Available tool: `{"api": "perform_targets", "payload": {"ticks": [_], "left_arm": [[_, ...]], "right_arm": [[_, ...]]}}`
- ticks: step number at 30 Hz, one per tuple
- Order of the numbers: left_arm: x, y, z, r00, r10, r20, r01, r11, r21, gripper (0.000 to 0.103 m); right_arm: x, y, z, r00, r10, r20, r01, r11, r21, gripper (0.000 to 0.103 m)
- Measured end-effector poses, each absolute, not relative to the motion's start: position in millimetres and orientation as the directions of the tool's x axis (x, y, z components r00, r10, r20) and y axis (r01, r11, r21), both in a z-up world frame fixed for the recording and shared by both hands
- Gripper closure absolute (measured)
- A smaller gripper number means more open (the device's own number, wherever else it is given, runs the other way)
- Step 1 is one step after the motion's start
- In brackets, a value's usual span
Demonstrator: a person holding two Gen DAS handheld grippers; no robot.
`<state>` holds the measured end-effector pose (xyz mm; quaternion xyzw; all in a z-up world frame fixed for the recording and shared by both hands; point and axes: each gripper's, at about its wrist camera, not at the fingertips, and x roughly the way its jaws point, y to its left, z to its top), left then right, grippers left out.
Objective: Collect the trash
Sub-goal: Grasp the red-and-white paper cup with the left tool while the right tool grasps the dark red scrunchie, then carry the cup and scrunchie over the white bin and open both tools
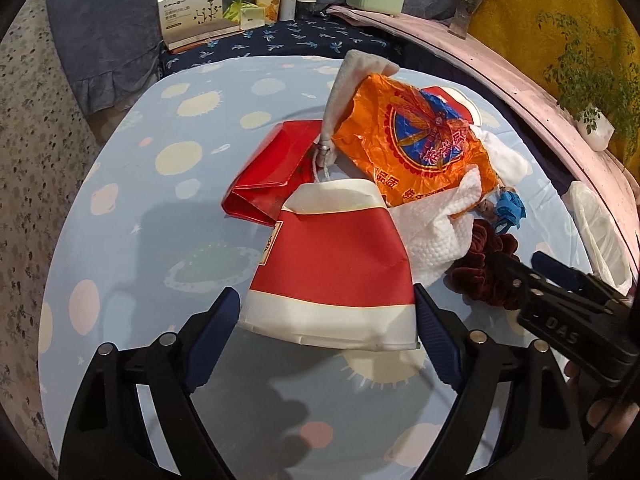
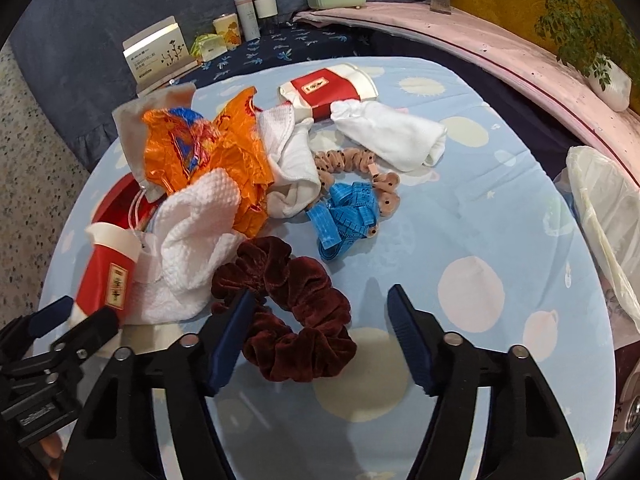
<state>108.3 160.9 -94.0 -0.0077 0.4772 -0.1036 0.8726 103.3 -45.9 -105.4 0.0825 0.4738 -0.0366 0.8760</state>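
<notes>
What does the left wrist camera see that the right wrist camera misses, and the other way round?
Left only: the red carton lying flattened behind the cup. Right only: the spotted tan scrunchie and the folded white cloth. Both: the red-and-white paper cup, orange wrapper, dark red scrunchie and blue tape measure.

L claw (image 1: 326, 344) sits w/ the flattened paper cup (image 1: 332, 264) between its fingers on the counter (image 1: 120, 208); just behind the cup is a folded bag (image 1: 272, 172), behind-right a crumpled wrapper (image 1: 412, 140) resting on a textured wipe (image 1: 436, 224). R claw (image 2: 320, 338) has the velvet scrunchie (image 2: 288, 304) between its fingers; beyond it the tape measure (image 2: 346, 216), then a dotted scrunchie (image 2: 352, 164), folded cloth (image 2: 396, 136) and 2nd cup (image 2: 328, 88) farthest back. Plastic bag (image 2: 600, 208) far right of the R claw at the counter edge; boxes and jars (image 2: 256, 12) on the cloth behind the counter.
</notes>
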Motion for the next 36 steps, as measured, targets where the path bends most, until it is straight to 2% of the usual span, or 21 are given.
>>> {"api": "perform_targets", "payload": {"ticks": [4,5,6,9,22,36], "left_arm": [[102,159,-87,0.536,-0.19,-0.822,0.18,0.978,-0.109,0.021],[101,159,-85,0.539,-0.191,-0.82,0.182,0.977,-0.108,0.022],[99,158,-83,0.541,-0.192,-0.819,0.183,0.977,-0.108,0.022],[94,155,-79,0.542,-0.196,-0.817,0.185,0.976,-0.112,0.022],[77,101,-31,0.588,-0.267,-0.764,0.288,0.951,-0.11,0.022],[57,-38,22,0.602,-0.411,-0.685,0.503,0.861,-0.074,0.022]], "right_arm": [[105,-48,-117,0.545,0.029,-0.838,0.145,0.981,0.128,0.056],[105,-49,-117,0.549,0.034,-0.835,0.145,0.98,0.134,0.061],[104,-49,-117,0.547,0.037,-0.836,0.141,0.981,0.136,0.072],[100,-49,-114,0.541,0.053,-0.84,0.125,0.982,0.143,0.086],[60,-95,-37,0.678,-0.006,-0.735,0.174,0.973,0.152,0.087],[13,-229,27,0.754,-0.189,-0.629,0.375,0.91,0.177,0.087]]}}
